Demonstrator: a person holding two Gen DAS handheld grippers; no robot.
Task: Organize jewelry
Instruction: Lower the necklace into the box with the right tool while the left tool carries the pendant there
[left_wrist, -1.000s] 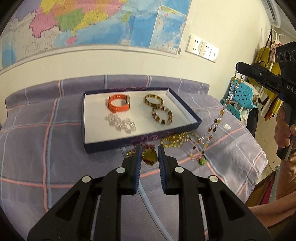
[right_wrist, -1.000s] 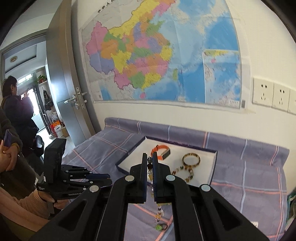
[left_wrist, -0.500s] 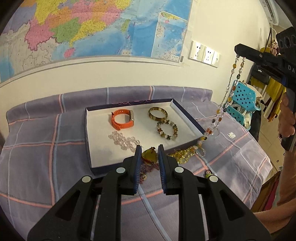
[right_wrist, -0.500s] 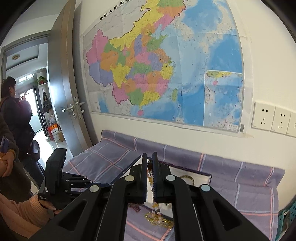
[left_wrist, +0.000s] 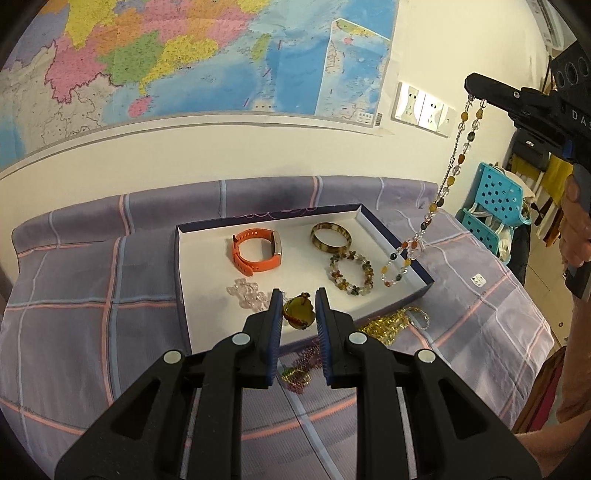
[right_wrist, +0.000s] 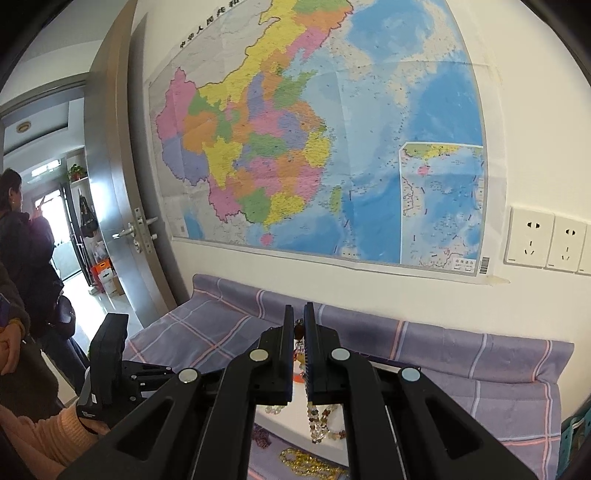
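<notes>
Right gripper (left_wrist: 471, 85) raised high and pinched on a bead necklace (left_wrist: 448, 181), its lower end hanging over the white tray (left_wrist: 207, 291), left gripper (left_wrist: 298, 303) clamped on a yellow pendant (left_wrist: 298, 314) above the tray's near edge
</notes>
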